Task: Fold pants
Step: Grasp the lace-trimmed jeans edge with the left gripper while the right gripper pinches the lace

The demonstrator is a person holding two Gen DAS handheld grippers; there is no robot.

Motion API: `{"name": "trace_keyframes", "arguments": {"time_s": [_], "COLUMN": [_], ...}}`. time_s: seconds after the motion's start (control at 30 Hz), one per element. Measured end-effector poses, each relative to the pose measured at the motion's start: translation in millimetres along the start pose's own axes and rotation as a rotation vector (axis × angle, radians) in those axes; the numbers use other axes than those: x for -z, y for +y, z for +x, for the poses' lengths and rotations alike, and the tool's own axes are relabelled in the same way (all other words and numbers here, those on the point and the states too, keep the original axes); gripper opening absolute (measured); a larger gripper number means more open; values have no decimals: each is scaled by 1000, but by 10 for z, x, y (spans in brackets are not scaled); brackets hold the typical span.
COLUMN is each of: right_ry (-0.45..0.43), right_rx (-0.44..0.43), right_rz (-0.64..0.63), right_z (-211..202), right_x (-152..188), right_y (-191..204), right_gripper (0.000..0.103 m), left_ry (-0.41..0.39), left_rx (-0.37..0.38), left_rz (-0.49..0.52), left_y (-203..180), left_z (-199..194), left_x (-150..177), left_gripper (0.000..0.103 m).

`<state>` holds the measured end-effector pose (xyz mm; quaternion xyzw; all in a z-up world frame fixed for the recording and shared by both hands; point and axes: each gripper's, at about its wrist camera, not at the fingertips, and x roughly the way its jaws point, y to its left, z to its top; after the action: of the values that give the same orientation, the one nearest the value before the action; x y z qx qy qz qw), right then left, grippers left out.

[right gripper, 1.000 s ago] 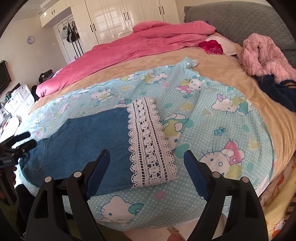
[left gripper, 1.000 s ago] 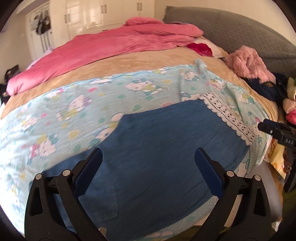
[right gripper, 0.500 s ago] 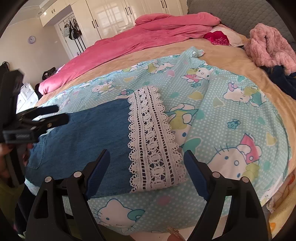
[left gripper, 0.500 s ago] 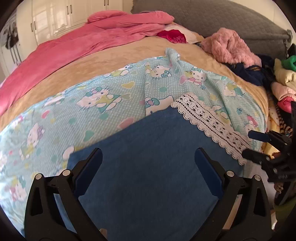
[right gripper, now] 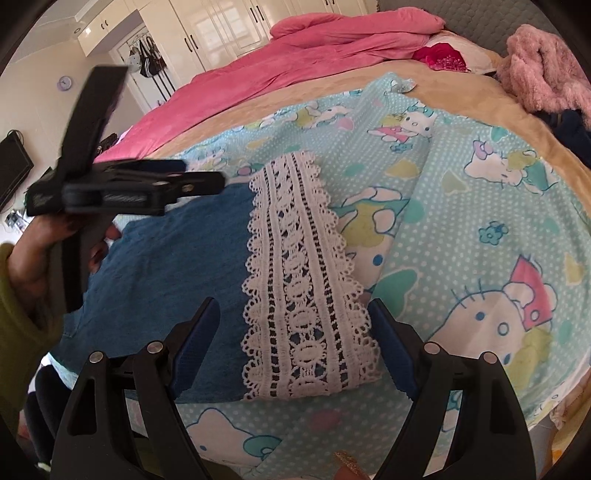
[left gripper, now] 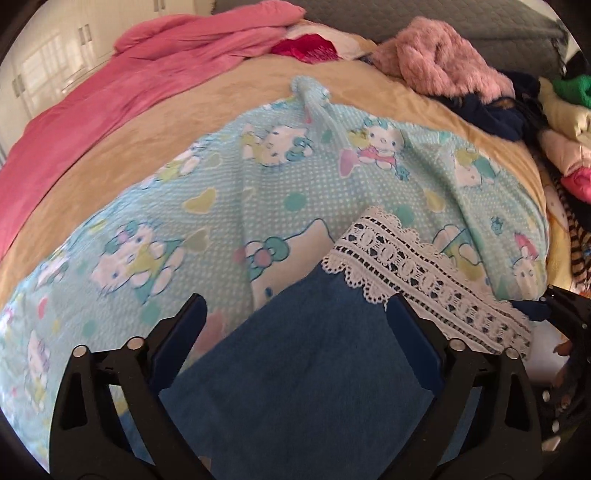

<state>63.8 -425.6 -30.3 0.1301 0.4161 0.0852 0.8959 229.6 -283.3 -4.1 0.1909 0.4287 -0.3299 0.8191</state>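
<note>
Blue denim pants [left gripper: 314,373] [right gripper: 177,266] lie flat on a turquoise cartoon-print sheet [left gripper: 207,206] [right gripper: 461,206], their hem trimmed with a white lace band [left gripper: 413,273] [right gripper: 299,280]. My left gripper [left gripper: 295,314] is open above the denim close to the lace, nothing between its blue pads. In the right wrist view it shows from the side [right gripper: 207,181], held by a hand [right gripper: 33,254] over the denim. My right gripper [right gripper: 291,317] is open too, its fingers straddling the near end of the lace band without pressing it. Its tip shows at the left wrist view's right edge [left gripper: 535,310].
A pink duvet [right gripper: 295,62] is bunched across the far side of the bed on a tan blanket [left gripper: 184,110]. A fuzzy pink garment [left gripper: 439,59] and a pile of dark and coloured clothes [left gripper: 554,110] lie at the right. White wardrobes [right gripper: 207,29] stand behind.
My left gripper has swept along the pants toward the lace hem and rolled somewhat. My right gripper has sunk a little closer to the lace. Both stay open.
</note>
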Motion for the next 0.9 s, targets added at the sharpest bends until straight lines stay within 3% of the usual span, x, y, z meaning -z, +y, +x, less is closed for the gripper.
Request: {"name": "trace_keyframes", "arguments": {"time_s": [0.17, 0.33, 0.37, 0.4, 0.47, 0.53, 0.63, 0.73, 0.8, 0.9], "right_ry": [-4, -4, -3, -2, 7, 15, 21, 18, 6, 6], "right_rx": [-8, -22, -26, -29, -35, -26, -22, -2, -25, -74], "right_rz": [-11, -11, -10, -9, -6, -6, 1, -2, 9, 13], "right_z": [42, 48, 46, 48, 64, 99, 140, 155, 128, 109], "right_x": [21, 16, 12, 5, 0, -2, -18, -39, -63, -84], "right_y": [-8, 19, 28, 35, 64, 77, 89, 101, 76, 122], "right_gripper": [82, 82, 81, 73, 69, 69, 69, 47, 26, 21], "left_ry": [39, 30, 28, 32, 40, 65, 76, 71, 74, 83], "left_rx": [51, 91, 92, 99, 120, 124, 137, 194, 186, 161], "left_rz": [-29, -42, -29, -22, -4, 26, -1, -84, -73, -49], "left_y": [53, 44, 12, -25, -88, -178, -165, -42, -58, -115], "left_z": [242, 321, 334, 355, 395, 466, 549, 565, 544, 505], "left_x": [-9, -46, -60, -79, -96, -90, -63, -42, -33, -40], "left_gripper": [72, 68, 66, 64, 46, 38, 39, 39, 37, 22]}}
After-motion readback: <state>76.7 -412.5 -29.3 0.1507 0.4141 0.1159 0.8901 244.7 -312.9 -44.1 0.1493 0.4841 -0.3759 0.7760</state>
